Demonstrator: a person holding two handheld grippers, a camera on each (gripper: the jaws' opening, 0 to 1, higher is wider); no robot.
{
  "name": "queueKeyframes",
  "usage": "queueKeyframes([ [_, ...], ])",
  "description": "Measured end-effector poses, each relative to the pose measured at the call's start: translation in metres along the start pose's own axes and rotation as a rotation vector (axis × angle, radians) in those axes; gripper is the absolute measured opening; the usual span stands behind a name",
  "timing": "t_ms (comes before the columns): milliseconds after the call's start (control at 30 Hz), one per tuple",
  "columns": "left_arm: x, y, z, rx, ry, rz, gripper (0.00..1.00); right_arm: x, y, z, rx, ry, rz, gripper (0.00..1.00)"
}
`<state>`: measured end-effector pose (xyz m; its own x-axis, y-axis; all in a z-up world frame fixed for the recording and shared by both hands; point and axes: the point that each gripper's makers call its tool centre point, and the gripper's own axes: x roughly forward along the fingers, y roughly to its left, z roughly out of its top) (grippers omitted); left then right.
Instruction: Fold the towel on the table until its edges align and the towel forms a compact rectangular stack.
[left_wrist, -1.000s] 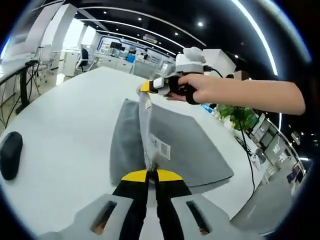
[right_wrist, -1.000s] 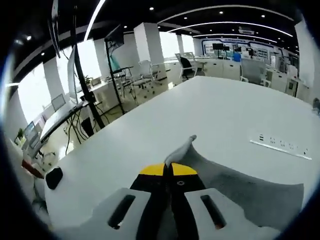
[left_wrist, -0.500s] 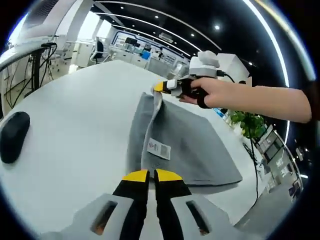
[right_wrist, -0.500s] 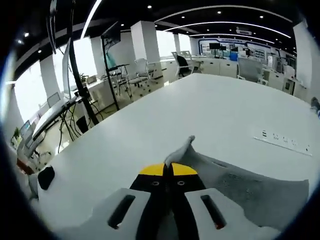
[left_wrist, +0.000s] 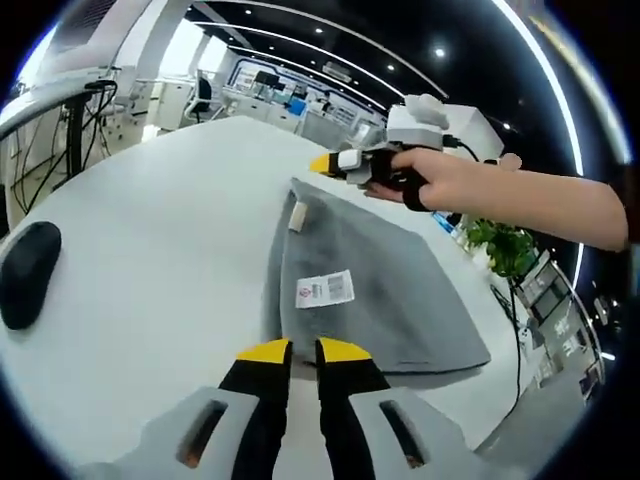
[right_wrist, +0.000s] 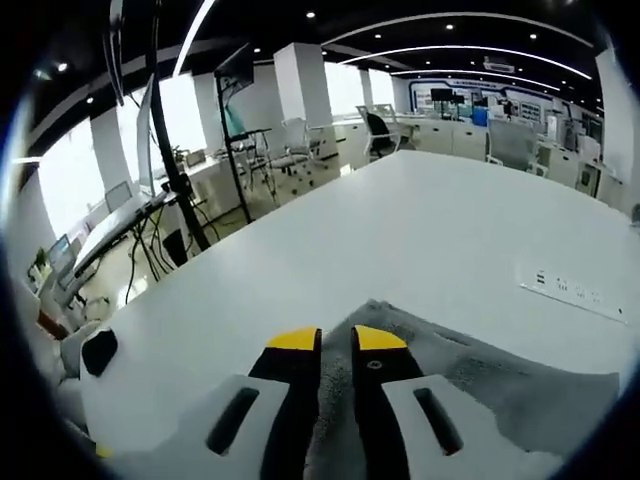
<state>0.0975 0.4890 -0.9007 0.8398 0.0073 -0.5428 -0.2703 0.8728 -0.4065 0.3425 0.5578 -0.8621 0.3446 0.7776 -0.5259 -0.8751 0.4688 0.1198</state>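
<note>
A black computer mouse (left_wrist: 24, 273) lies on the white table (left_wrist: 150, 250), well off to the left of the tool in the left gripper view. A potted green plant (left_wrist: 497, 247) stands far right. In the right gripper view, a recessed power strip (right_wrist: 572, 291) sits ahead-right, and office chairs (right_wrist: 375, 130) stand beyond.

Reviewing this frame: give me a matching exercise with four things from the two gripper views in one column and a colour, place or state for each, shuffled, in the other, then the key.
Things:
1. towel
2. computer mouse
3. label
4. left gripper

Descriptions:
A. black, on the table to the side of the towel
B. white, lying on top of the grey cloth
C. grey, folded over and lying flat
D. jaws parted, holding nothing

Pairs: 1-C, 2-A, 3-B, 4-D
</note>
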Motion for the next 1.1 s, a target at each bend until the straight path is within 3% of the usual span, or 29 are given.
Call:
queueKeyframes([
  [300,0.006,0.001,-0.004,0.003,0.015,-0.004,0.12,-0.016,-0.005,-0.002,-0.001,-0.001,0.009,0.15],
  [367,0.006,0.004,-0.007,0.051,0.03,0.005,0.11,-0.02,-0.006,-0.005,-0.012,0.004,0.013,0.18],
  [467,0.008,0.005,-0.005,0.055,0.032,0.012,0.11,-0.029,-0.008,-0.01,-0.033,0.015,0.014,0.2],
  [600,0.008,0.015,-0.004,0.147,0.055,0.091,0.12,-0.038,-0.016,-0.013,-0.033,0.022,0.011,0.2],
  [733,0.016,0.004,-0.005,0.128,0.05,0.045,0.11,-0.052,-0.022,-0.016,-0.076,0.025,-0.004,0.21],
  [833,0.018,0.006,-0.007,0.156,0.058,0.068,0.09,-0.067,-0.026,-0.02,-0.067,0.019,-0.007,0.22],
  [1100,0.006,0.012,-0.002,0.092,0.032,0.088,0.03,-0.108,-0.039,-0.032,-0.089,0.017,-0.033,0.28],
])
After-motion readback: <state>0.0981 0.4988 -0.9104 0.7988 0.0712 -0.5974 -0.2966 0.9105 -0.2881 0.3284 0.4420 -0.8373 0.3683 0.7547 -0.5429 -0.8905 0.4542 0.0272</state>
